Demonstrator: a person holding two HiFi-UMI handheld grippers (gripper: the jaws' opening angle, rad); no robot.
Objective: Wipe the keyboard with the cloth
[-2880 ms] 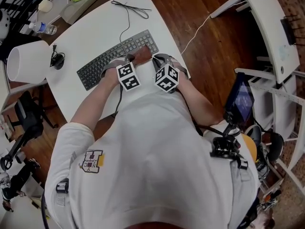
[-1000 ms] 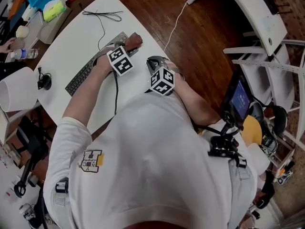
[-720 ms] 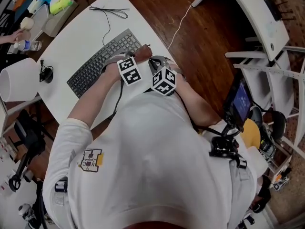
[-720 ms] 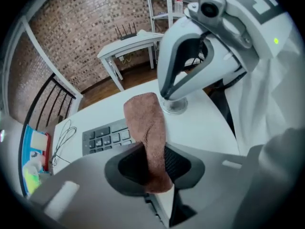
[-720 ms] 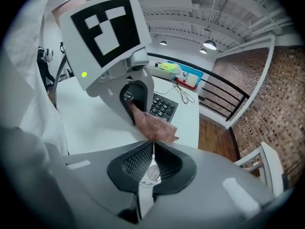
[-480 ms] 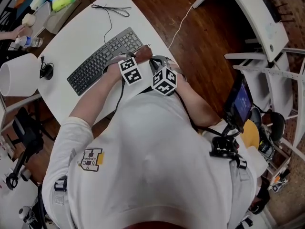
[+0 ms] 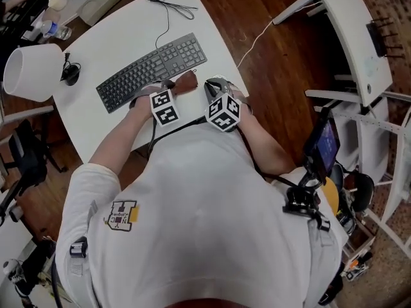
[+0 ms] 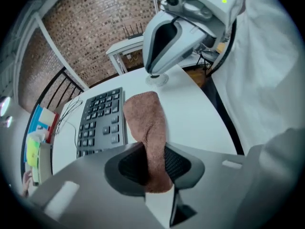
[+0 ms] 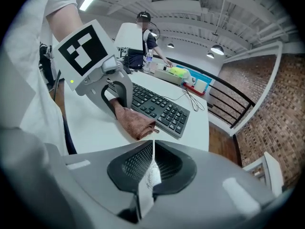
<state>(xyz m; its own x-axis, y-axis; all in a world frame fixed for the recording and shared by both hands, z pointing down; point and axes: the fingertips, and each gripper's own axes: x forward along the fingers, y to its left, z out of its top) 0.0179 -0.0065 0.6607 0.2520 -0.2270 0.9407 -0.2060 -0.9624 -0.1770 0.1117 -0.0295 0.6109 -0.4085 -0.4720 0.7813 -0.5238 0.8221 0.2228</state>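
Furthest to the left of my left hand-held gripper [image 8: 153, 162] is the keyboard [image 8: 100, 123]. It lies flat on the white tabletop [image 7: 128, 31], and its long axis runs away from the jaws along their left flank rather than across them. Seen from the head camera, that same keyboard [image 7: 151, 69] slants from near-left to far-right, with its right end nearest my hands. The left hand-held gripper is clenched on the brown cloth [image 8: 147, 123]: the pads pinch one end of it. The rest of the cloth trails straight ahead of the jaws onto the tabletop, just beside the keyboard's near edge. I cannot tell whether the cloth is touching the keys. To the right, the right hand-held gripper [image 9: 152, 168] has its jaws pressed together on nothing and hovers close beside the left one, over bare tabletop. From its own camera, the cloth [image 9: 136, 123] and the keyboard [image 9: 159, 109] sit ahead and slightly left of it. I judge the left hand to be the one for the wipe, since it carries the cloth and is nearer. The cloth needs to go leftward onto the keys, then be drawn along that long axis.
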